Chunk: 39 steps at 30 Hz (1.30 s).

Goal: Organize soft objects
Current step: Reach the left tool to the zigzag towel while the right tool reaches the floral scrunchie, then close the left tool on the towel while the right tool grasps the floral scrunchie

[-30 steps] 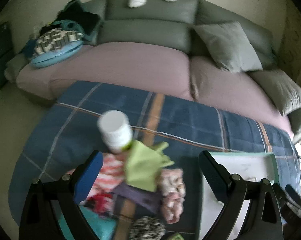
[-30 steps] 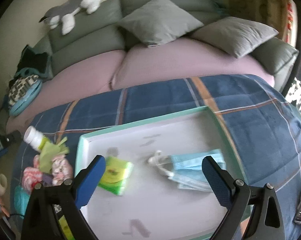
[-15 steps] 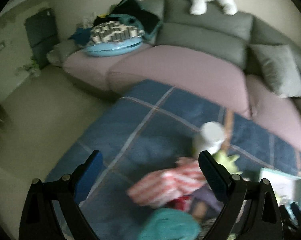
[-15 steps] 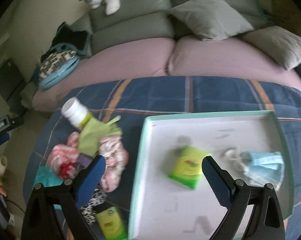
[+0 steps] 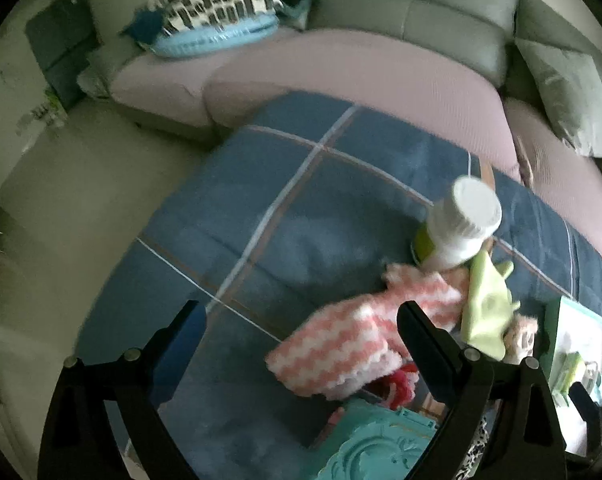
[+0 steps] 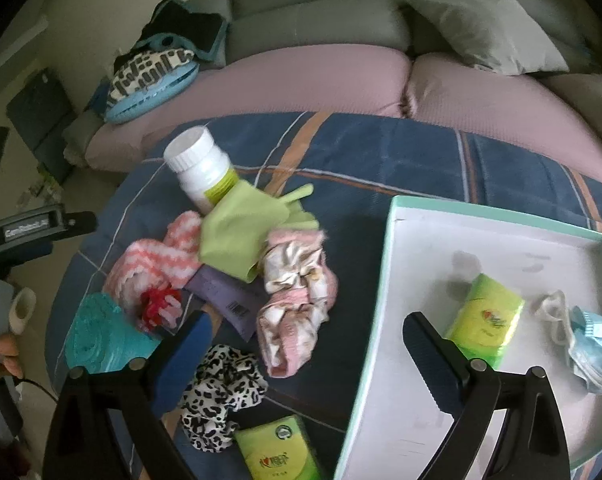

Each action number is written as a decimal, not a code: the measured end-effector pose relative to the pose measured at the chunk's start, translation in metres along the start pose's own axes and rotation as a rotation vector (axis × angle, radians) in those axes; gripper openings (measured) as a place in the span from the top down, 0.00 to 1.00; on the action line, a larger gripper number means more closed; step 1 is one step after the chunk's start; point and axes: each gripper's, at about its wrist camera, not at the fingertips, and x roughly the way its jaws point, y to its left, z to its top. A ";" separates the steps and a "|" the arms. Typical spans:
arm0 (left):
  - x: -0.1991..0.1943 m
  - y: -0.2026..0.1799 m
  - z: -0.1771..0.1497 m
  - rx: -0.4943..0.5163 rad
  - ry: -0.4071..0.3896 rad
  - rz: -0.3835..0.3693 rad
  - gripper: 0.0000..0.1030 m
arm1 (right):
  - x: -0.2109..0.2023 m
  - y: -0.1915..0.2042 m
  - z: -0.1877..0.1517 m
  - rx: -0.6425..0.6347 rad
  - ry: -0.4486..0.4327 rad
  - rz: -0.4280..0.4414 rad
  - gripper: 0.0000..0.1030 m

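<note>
Over blue blanket (image 6: 381,152): right hand-held gripper (image 6: 305,356) swung leftward toward pile, spread, empty; left hand-held gripper (image 5: 301,344) likewise spread.

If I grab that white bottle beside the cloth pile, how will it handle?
The white bottle looks rigid and smooth, so it may slip in the pads. It leans tilted against the green cloth; nudged, it would probably topple and roll on the blue blanket. How full or heavy it is cannot be told.

Your left gripper (image 5: 301,336) and right gripper (image 6: 307,344): black angular frames, round silver screws at the joints, fingers (image 6: 181,360) faced with blue ribbed pads.
</note>
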 end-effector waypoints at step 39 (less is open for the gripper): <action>0.083 -0.014 -0.001 0.027 0.197 -0.123 0.90 | 0.050 0.014 -0.007 -0.044 0.120 0.038 0.77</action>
